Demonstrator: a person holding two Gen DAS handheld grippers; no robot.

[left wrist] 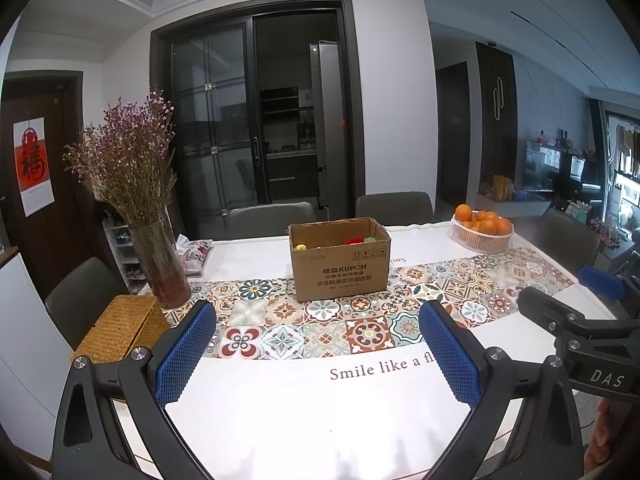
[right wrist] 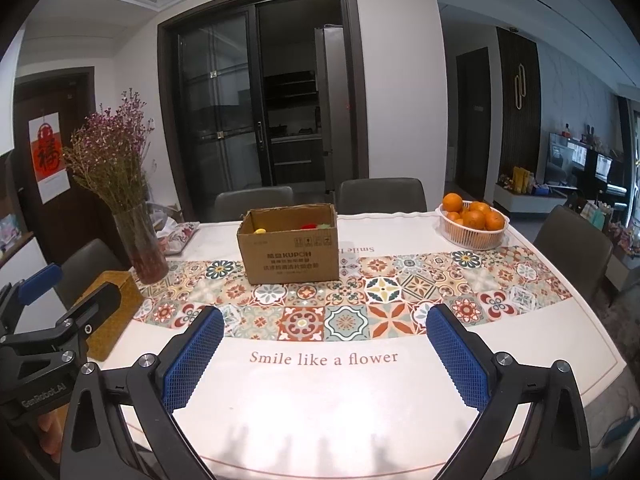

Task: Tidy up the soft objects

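An open cardboard box [left wrist: 340,264] stands on the patterned runner at the middle of the table; it also shows in the right wrist view [right wrist: 290,250]. Inside it I see a yellow soft object [left wrist: 300,247], a red one [left wrist: 358,240] and a green one [left wrist: 372,239], mostly hidden by the box walls. My left gripper [left wrist: 318,320] is open and empty above the near table, well short of the box. My right gripper [right wrist: 324,326] is open and empty, also short of the box. Each gripper shows at the edge of the other's view.
A glass vase of dried flowers [left wrist: 160,264] stands at the left, with a woven basket box [left wrist: 120,328] in front of it. A white basket of oranges [left wrist: 482,230] sits at the back right. A floral pouch [left wrist: 196,254] lies behind the vase. Chairs surround the table.
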